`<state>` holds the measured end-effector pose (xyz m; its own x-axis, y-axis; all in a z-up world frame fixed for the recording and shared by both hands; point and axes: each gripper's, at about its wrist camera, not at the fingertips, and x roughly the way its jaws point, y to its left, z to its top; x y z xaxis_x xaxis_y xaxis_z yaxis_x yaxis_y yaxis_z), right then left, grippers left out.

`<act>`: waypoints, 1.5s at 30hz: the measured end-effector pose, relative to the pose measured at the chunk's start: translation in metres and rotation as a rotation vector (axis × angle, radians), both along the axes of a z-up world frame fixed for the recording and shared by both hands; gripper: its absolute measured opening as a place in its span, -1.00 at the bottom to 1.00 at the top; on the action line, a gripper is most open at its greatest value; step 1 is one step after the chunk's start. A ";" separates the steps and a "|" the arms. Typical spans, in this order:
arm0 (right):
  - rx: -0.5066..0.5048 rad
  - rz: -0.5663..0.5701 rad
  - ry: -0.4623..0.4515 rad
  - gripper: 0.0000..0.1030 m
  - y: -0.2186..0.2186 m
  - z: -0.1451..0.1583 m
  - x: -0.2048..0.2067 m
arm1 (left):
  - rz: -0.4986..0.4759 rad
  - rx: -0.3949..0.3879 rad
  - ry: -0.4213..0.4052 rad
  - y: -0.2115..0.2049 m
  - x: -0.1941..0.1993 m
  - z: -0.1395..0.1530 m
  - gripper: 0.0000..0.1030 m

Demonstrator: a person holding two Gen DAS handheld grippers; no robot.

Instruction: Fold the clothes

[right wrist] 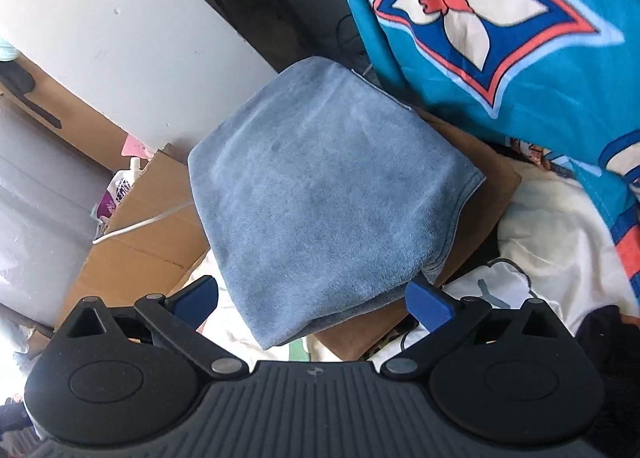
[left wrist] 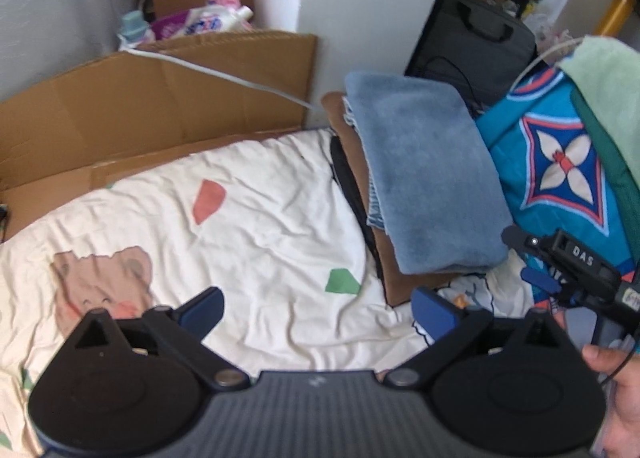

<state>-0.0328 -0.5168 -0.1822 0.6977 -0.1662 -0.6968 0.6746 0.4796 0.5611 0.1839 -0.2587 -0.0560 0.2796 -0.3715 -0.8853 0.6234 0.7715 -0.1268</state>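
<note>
A folded blue towel [left wrist: 424,174] lies on top of a stack of folded brown and dark clothes [left wrist: 360,194] at the right of a cream bedsheet with a bear print [left wrist: 208,218]. My left gripper [left wrist: 316,310] is open and empty above the sheet. My right gripper [right wrist: 312,300] is open and empty just in front of the blue towel [right wrist: 320,194], jaws wide apart. It also shows at the right edge of the left wrist view [left wrist: 560,258], held by a hand.
A teal patterned quilt [left wrist: 560,162] is piled at the right, with a light green cloth [left wrist: 608,82] on top. Flattened cardboard [left wrist: 140,106] lines the wall behind the bed. Detergent bottles [left wrist: 200,22] and a dark bag [left wrist: 472,46] stand behind.
</note>
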 end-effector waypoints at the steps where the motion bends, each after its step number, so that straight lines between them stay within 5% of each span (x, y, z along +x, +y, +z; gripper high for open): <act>1: 0.001 0.003 0.005 1.00 0.001 0.006 0.001 | 0.010 -0.003 -0.001 0.003 -0.001 0.005 0.97; 7: -0.016 0.074 -0.008 1.00 0.019 0.049 0.006 | 0.049 0.000 -0.010 0.020 -0.012 0.036 0.99; 22: -0.147 0.183 0.150 1.00 0.064 0.164 0.008 | 0.175 -0.027 -0.053 0.097 -0.050 0.127 0.99; 34: -0.258 0.229 0.134 1.00 0.117 0.252 0.001 | 0.267 -0.059 -0.046 0.182 -0.086 0.183 0.99; 45: -0.278 0.283 0.145 1.00 0.172 0.284 -0.025 | 0.369 -0.085 -0.091 0.266 -0.120 0.213 0.99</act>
<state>-0.0582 -0.3446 0.1019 0.6410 -0.1777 -0.7467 0.5569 0.7772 0.2930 0.0634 0.0074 0.1569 0.4839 -0.3025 -0.8212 0.3174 0.9352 -0.1574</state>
